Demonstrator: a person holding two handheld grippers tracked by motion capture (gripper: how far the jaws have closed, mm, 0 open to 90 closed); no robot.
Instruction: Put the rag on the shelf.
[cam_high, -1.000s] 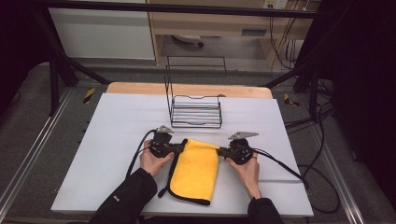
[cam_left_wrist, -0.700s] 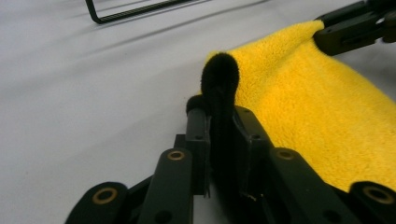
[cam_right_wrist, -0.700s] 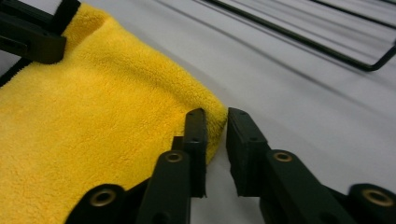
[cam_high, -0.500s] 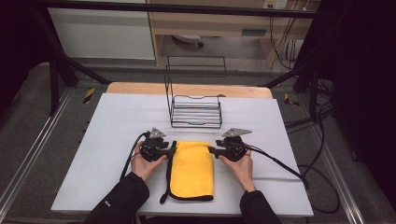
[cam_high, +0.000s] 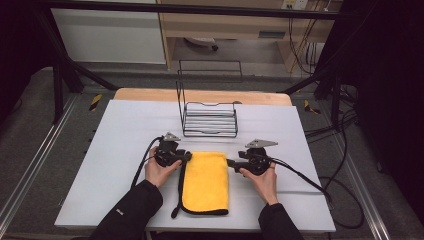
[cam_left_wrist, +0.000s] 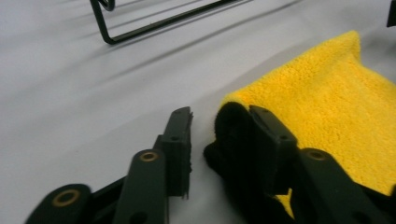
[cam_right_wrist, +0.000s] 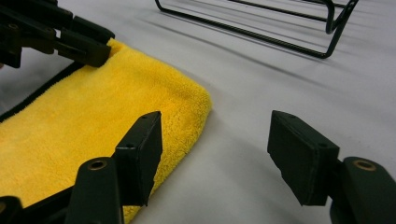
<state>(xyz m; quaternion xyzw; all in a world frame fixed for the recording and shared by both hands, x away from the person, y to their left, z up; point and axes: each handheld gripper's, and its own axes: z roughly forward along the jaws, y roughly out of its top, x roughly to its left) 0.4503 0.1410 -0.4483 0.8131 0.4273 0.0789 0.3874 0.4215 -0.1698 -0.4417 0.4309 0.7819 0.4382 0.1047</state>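
One folded yellow cloth (cam_high: 206, 180) lies flat on the white table (cam_high: 115, 145), in front of one black wire rack (cam_high: 209, 120). Left gripper (cam_high: 186, 156): jaws just closing, parted, cloth's black-edged corner between them, unpinched. Right gripper (cam_high: 231, 163): jaws just opening, wide, empty, beside the cloth's right corner. No legible writing.

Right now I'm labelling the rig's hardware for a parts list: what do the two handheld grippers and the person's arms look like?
Both the left gripper and the right gripper are black, each topped by a grey three-cornered plate and trailing a black cable. Their jaws are flat black blocks on linkages with brass-coloured rivets. The person wears dark long sleeves, hands bare.
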